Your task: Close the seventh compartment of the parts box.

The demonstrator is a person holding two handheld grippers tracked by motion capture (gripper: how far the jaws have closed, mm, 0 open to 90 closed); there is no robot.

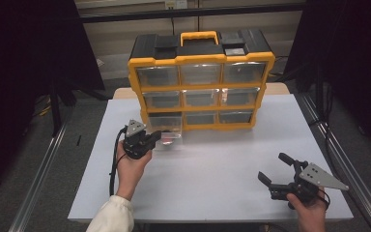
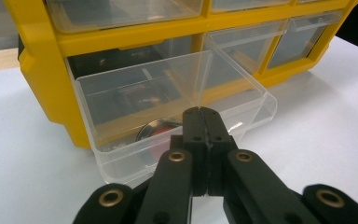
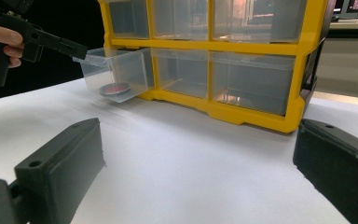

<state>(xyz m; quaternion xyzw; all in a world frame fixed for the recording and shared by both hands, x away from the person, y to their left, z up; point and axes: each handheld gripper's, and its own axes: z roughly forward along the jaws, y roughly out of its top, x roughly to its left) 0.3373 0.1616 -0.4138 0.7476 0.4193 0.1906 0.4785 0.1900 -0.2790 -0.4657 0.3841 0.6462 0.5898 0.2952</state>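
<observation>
Bottom-left drawer [image 2: 168,100] of the yellow organizer [image 1: 202,82] pulled most of the way out, clear plastic, with a small round red-and-metal thing [image 3: 115,88] lying inside near the front. Left gripper [image 2: 201,114] pinched tight on the drawer's front lip, jaws fully together around that thin edge. Looks like mid-slide, though can't tell from here whether pulling or pushing.

To do it cleanly: keep the pull or push dead straight along the drawer's runners, no twisting, or that flimsy lip flexes and slips out. Probably worth going slow near the end of travel so the drawer doesn't drop off the frame or tip the round piece out. Could also steady the cabinet if it starts skidding.

Right gripper [image 1: 276,169] parked on the near right of the table, jaws spread wide, nothing in them, well apart from the organizer.

White tabletop [image 1: 212,179], otherwise bare. Black curtains either side, metal rails along the floor, beige wall behind.
</observation>
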